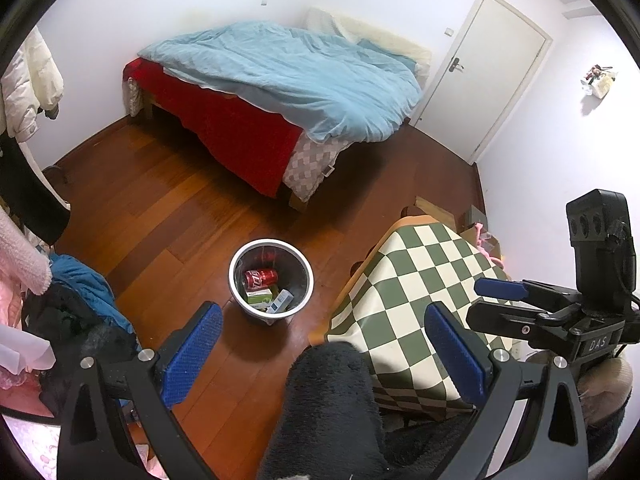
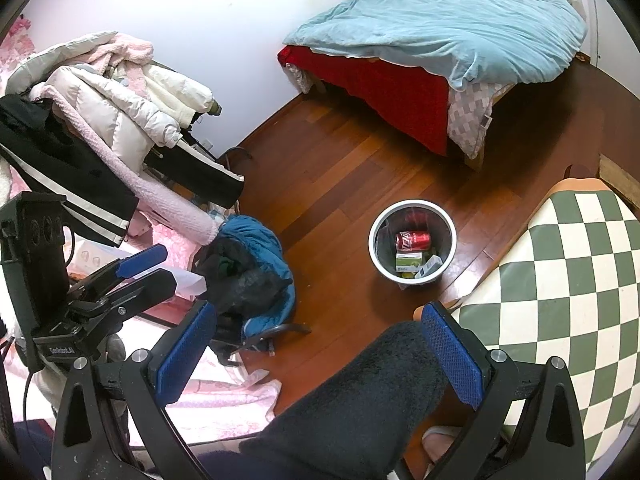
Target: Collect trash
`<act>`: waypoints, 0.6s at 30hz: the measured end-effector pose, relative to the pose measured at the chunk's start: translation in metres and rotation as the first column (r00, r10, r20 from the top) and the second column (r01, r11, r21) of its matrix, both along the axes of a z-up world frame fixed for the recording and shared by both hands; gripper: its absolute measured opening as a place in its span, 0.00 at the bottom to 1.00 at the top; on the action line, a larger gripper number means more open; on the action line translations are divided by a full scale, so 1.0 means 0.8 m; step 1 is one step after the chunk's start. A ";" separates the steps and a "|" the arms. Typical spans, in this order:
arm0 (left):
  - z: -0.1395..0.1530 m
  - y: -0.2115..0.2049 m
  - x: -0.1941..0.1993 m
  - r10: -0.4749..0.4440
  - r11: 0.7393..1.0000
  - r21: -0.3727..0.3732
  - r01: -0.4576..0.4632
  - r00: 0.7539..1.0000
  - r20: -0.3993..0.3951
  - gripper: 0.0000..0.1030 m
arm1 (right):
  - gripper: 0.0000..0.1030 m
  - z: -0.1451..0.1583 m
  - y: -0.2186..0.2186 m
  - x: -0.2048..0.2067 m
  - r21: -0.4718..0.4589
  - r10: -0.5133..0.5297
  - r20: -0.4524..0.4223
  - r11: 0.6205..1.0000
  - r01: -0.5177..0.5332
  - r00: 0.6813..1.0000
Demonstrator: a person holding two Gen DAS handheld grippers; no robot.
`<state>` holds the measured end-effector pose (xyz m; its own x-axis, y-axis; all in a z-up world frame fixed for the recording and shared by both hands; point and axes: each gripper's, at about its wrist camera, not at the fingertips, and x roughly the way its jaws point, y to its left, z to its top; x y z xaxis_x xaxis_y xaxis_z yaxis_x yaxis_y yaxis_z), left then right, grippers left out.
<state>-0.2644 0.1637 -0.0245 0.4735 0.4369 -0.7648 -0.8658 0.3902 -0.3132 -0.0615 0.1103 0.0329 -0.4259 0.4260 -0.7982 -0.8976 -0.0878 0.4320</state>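
A round metal trash bin (image 1: 239, 256) stands on the wooden floor; it also shows in the right wrist view (image 2: 378, 258). Inside it lie a red cola can (image 1: 261, 278) (image 2: 412, 240), a green box (image 1: 261, 297) (image 2: 408, 263) and a white-blue carton (image 1: 280, 301) (image 2: 429, 267). My left gripper (image 1: 322, 346) is open and empty, held above the floor nearer than the bin. My right gripper (image 2: 320, 356) is open and empty; it also shows in the left wrist view (image 1: 500, 304). The left gripper shows in the right wrist view (image 2: 148, 268).
A table with a green-white checkered cloth (image 1: 420, 280) (image 2: 560, 280) stands right of the bin. A bed with a blue duvet (image 1: 296, 72) (image 2: 460, 24) is at the back. Piles of clothes (image 2: 100, 120) and a blue jacket (image 2: 256, 256) lie left. My dark-trousered leg (image 1: 332, 412) is below.
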 end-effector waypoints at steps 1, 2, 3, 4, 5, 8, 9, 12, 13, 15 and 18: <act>0.000 0.000 -0.001 -0.002 1.000 -0.001 0.002 1.000 0.002 1.00 | 1.00 0.000 -0.001 0.000 0.001 0.004 0.001 1.000 -0.004 1.000; 0.000 0.000 -0.001 -0.004 1.000 -0.002 0.004 1.000 0.003 1.00 | 1.00 0.000 -0.002 0.000 0.001 0.007 0.001 1.000 -0.007 1.000; 0.000 -0.001 -0.001 -0.005 1.000 -0.002 0.005 1.000 0.002 1.00 | 1.00 0.000 -0.002 -0.001 0.002 0.006 0.000 1.000 -0.006 1.000; 0.000 -0.001 -0.001 -0.004 1.000 -0.002 0.004 1.000 0.002 1.00 | 1.00 0.000 -0.002 -0.001 0.002 0.006 0.001 1.000 -0.006 1.000; 0.000 -0.001 0.000 -0.005 1.000 -0.003 0.005 1.000 0.004 1.00 | 1.00 0.000 -0.002 -0.001 0.002 0.004 0.001 1.000 -0.004 1.000; -0.001 -0.001 -0.001 -0.005 1.000 -0.001 0.005 1.000 0.005 1.00 | 1.00 0.000 -0.002 -0.001 0.001 0.006 0.000 1.000 -0.006 1.000; -0.001 -0.001 -0.001 -0.004 1.000 -0.002 0.004 1.000 0.005 1.00 | 1.00 0.000 -0.002 -0.001 0.001 0.006 0.001 1.000 -0.006 1.000; -0.001 -0.001 -0.001 -0.004 1.000 -0.001 0.004 1.000 0.004 1.00 | 1.00 0.000 -0.002 -0.001 0.002 0.005 0.000 1.000 -0.005 1.000; -0.001 -0.001 -0.001 -0.003 1.000 0.000 0.003 1.000 0.004 1.00 | 1.00 0.001 -0.003 -0.002 0.003 0.008 0.001 1.000 -0.008 1.000; 0.001 -0.002 -0.002 -0.005 1.000 0.003 0.005 1.000 0.007 1.00 | 1.00 0.001 -0.006 -0.004 0.005 0.016 0.000 1.000 -0.016 1.000; 0.004 -0.002 0.000 -0.006 1.000 0.009 0.006 1.000 0.008 1.00 | 1.00 0.002 -0.009 -0.004 0.008 0.025 0.000 1.000 -0.025 1.000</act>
